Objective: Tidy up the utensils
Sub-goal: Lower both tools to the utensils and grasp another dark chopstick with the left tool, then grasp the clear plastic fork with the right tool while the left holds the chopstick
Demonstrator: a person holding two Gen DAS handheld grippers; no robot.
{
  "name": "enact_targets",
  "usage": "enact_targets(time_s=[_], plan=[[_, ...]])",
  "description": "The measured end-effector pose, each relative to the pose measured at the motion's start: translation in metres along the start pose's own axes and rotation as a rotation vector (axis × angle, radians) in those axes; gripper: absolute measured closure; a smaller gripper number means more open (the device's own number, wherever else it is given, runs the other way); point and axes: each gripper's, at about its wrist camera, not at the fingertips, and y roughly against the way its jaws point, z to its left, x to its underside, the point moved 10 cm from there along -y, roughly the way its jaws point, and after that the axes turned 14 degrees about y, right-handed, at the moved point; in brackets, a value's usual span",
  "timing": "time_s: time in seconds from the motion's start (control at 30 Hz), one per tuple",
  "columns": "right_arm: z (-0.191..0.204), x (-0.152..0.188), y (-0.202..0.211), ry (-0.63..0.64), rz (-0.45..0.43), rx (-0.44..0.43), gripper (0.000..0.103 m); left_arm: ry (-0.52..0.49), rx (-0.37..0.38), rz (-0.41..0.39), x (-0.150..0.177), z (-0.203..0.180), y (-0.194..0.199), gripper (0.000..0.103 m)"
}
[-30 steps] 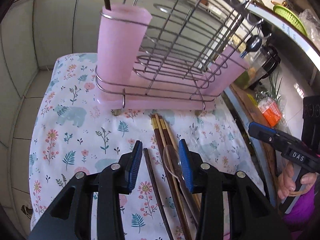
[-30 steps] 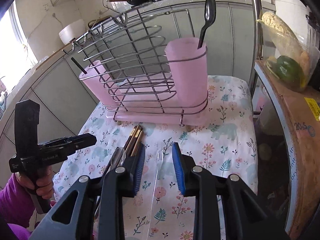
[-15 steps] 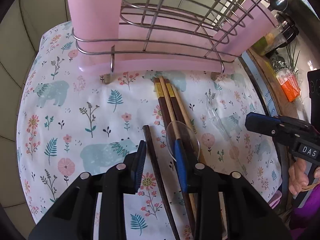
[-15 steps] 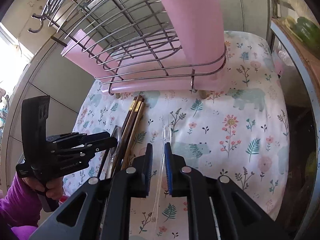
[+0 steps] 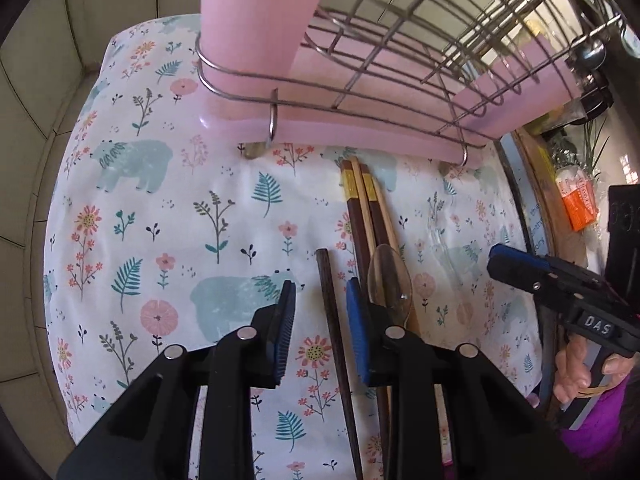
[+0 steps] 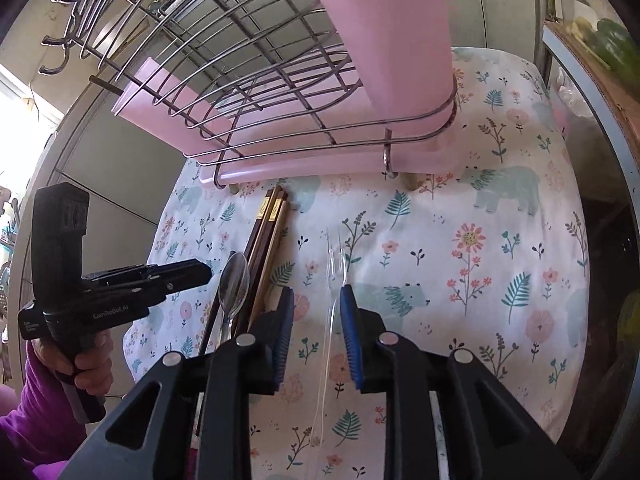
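Observation:
My left gripper (image 5: pixel 320 284) hangs low over the floral cloth with its jaws closing. A single dark chopstick (image 5: pixel 330 320) lies between the blue pads, with a gap on each side. Just to the right lie a clear spoon (image 5: pixel 390 276) and a bundle of brown chopsticks (image 5: pixel 362 208). My right gripper (image 6: pixel 316 289) has its jaws opening around a clear plastic fork (image 6: pixel 334 272) that lies on the cloth, close to the right pad. A wire rack (image 5: pixel 400 60) with pink cups (image 5: pixel 256 20) stands behind. Each gripper shows in the other's view: the right gripper (image 5: pixel 520 268) and the left gripper (image 6: pixel 180 274).
The floral cloth (image 5: pixel 160 200) covers a small top with tiled wall on the left. A wooden shelf with an orange packet (image 5: pixel 578 200) borders the right side. In the right wrist view a shelf edge with a green vegetable (image 6: pixel 612 40) stands at the far right.
Both grippers sank toward the cloth and tilted down. The left jaws narrowed around the single dark chopstick. The right jaws narrowed around the clear fork, then widened again.

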Motion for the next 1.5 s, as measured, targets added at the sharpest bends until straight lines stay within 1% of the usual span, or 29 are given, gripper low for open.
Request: enact_targets(time_s=[0.07, 0.2, 0.23, 0.27, 0.3, 0.33, 0.4, 0.43, 0.6, 0.67, 0.73, 0.87, 0.93, 1.0, 1.03, 1.07, 1.13, 1.23, 1.4, 1.5], plan=[[-0.002, 0.001, 0.003, -0.003, -0.004, 0.002, 0.08, -0.007, -0.038, 0.025, -0.002, 0.003, -0.011, 0.082], [-0.003, 0.004, 0.008, 0.003, -0.001, 0.007, 0.08, -0.035, -0.103, 0.026, -0.006, -0.003, -0.019, 0.084], [-0.004, 0.005, 0.009, 0.003, 0.001, 0.007, 0.08, -0.042, -0.119, 0.023, -0.006, -0.003, -0.02, 0.088], [-0.004, 0.004, 0.01, 0.0, 0.0, 0.004, 0.08, -0.049, -0.137, 0.017, -0.007, -0.003, -0.02, 0.095], [-0.005, 0.004, 0.012, -0.005, -0.001, 0.0, 0.08, -0.048, -0.14, 0.016, -0.008, -0.003, -0.02, 0.096], [-0.005, 0.003, 0.012, -0.012, 0.001, -0.009, 0.08, -0.038, -0.134, 0.014, -0.009, -0.001, -0.018, 0.098], [-0.009, 0.001, 0.013, -0.021, 0.01, -0.016, 0.08, -0.017, -0.11, 0.004, -0.01, 0.001, -0.012, 0.098], [-0.011, -0.001, 0.012, -0.025, 0.017, -0.015, 0.08, -0.007, -0.099, -0.003, -0.012, -0.005, -0.014, 0.098], [-0.022, -0.012, -0.008, -0.046, 0.079, -0.003, 0.08, 0.016, -0.027, -0.037, -0.012, -0.003, 0.009, 0.098], [-0.022, -0.015, -0.017, -0.027, 0.104, 0.017, 0.08, 0.014, 0.004, -0.049, -0.014, -0.004, 0.017, 0.098], [-0.022, -0.016, -0.026, -0.014, 0.133, 0.034, 0.076, 0.014, 0.021, -0.057, -0.015, -0.003, 0.024, 0.098], [-0.016, -0.012, -0.039, 0.025, 0.188, 0.06, 0.075, 0.021, 0.047, -0.065, -0.015, 0.001, 0.033, 0.098], [-0.014, -0.009, -0.044, 0.058, 0.209, 0.104, 0.075, 0.025, 0.051, -0.07, -0.016, 0.002, 0.036, 0.098], [-0.014, -0.008, -0.047, 0.085, 0.208, 0.143, 0.076, 0.032, 0.05, -0.08, -0.013, 0.002, 0.033, 0.098], [-0.014, -0.009, -0.047, 0.096, 0.2, 0.171, 0.085, 0.037, 0.052, -0.082, -0.01, 0.007, 0.037, 0.098], [-0.014, -0.009, -0.047, 0.1, 0.192, 0.179, 0.089, 0.043, 0.055, -0.082, -0.009, 0.009, 0.039, 0.098], [-0.013, -0.01, -0.044, 0.093, 0.16, 0.161, 0.089, 0.041, 0.06, -0.09, -0.006, 0.011, 0.045, 0.098], [-0.008, -0.01, -0.029, 0.067, 0.092, 0.11, 0.089, 0.026, 0.073, -0.122, -0.003, 0.008, 0.058, 0.098], [0.004, -0.024, 0.022, 0.062, -0.085, 0.064, 0.089, 0.016, 0.112, -0.215, -0.011, 0.002, 0.09, 0.098], [0.01, -0.035, 0.058, 0.069, -0.199, 0.054, 0.089, 0.01, 0.14, -0.292, -0.019, -0.002, 0.114, 0.098]])
